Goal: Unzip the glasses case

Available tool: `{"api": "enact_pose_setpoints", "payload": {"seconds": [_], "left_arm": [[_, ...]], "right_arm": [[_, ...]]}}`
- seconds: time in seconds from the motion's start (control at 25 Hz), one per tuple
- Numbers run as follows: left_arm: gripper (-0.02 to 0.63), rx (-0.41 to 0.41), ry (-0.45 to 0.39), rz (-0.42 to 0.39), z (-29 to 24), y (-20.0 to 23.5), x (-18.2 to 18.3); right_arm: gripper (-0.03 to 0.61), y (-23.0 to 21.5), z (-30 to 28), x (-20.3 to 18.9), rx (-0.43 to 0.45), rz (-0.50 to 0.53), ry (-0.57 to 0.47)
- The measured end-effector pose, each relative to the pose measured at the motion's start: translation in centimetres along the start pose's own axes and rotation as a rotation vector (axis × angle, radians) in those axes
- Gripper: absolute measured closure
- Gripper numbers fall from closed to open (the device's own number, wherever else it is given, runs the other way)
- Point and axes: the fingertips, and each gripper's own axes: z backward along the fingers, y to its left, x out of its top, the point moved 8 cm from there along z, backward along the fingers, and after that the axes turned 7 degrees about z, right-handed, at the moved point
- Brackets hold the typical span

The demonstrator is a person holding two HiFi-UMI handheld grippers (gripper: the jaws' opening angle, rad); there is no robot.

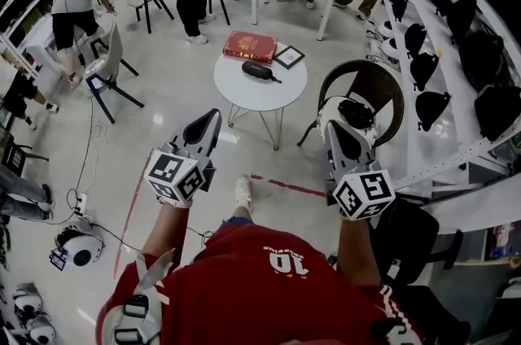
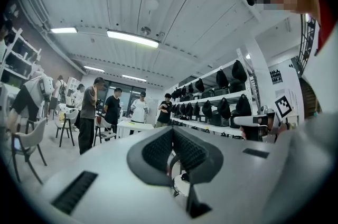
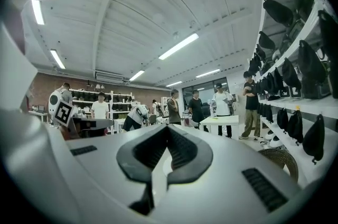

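Two grippers are held level, one in each hand. The left gripper (image 1: 212, 119) has its two jaws pressed fully together, and nothing is between them; its own view shows the two ribbed pads (image 2: 158, 150) meeting at one line. The right gripper (image 1: 334, 128) is the same: both jaws are closed on each other and they hold nothing.

One glasses case (image 1: 259, 71), black and long, lies ahead of both pairs of jaws, well apart from them, a little nearer to the line of the left jaws. It rests on one round white table (image 1: 236, 95). Three things lie on this table: the case, one red book (image 1: 250, 46) beyond it, and one small dark-framed square (image 1: 288, 56) beside the book. One round-backed chair (image 1: 386, 83) stands ahead of the right jaws.
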Motion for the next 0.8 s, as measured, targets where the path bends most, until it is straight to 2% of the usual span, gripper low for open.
{"api": "enact_pose_setpoints", "payload": {"seconds": [0.44,0.8], "left_arm": [[0.606,0.031,0.015,0.004,-7.4,6.4,2.7],[0.606,0.026,0.041,0.015,-12.3,13.1,4.1]], "right_arm": [[0.565,-3.9,-9.7,0.9,0.035,-0.016,0.037],[0.565,-5.8,-18.1,0.5,0.026,-0.030,0.065]]}}
